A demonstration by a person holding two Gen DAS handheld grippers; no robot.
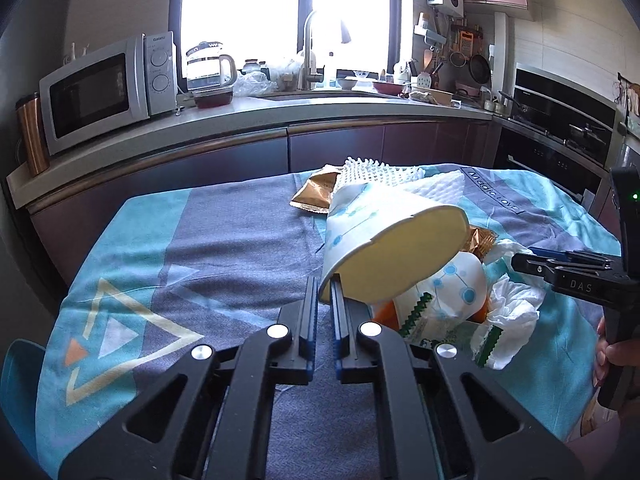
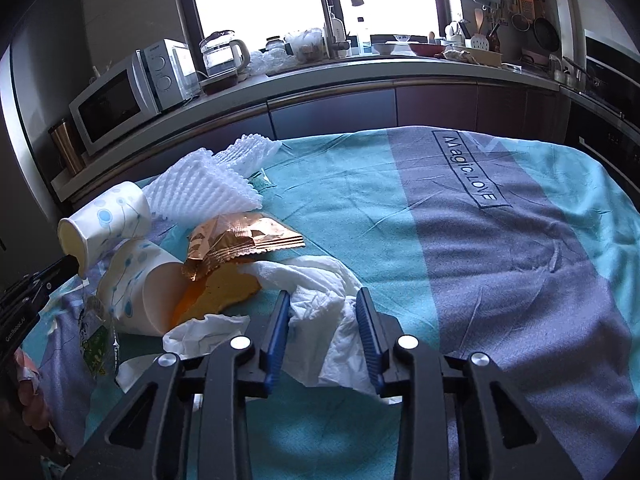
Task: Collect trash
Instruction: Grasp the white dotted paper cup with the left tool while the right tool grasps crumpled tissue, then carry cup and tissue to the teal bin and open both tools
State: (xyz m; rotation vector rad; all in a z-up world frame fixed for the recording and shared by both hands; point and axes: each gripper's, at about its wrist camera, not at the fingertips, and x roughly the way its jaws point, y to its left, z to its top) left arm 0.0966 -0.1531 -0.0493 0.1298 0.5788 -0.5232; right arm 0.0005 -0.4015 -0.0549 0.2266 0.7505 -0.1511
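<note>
My left gripper point(image 1: 325, 280) is shut on the rim of a white paper cup point(image 1: 384, 240) with blue dots and holds it tilted above the table; the cup also shows in the right wrist view point(image 2: 106, 220). A second paper cup point(image 2: 140, 284) lies on its side below it, over an orange peel point(image 2: 224, 292). A crumpled white tissue point(image 2: 324, 304) lies between the fingers of my open right gripper point(image 2: 324, 300). A copper foil wrapper point(image 2: 240, 240) and white foam netting point(image 2: 204, 188) lie behind. A green-printed wrapper point(image 2: 96, 340) lies at the left.
The table carries a teal and grey cloth point(image 2: 500, 240). A kitchen counter point(image 1: 240, 116) with a microwave point(image 1: 108, 88), a kettle point(image 1: 208, 68) and a sink stands behind. An oven point(image 1: 560, 120) is at the right.
</note>
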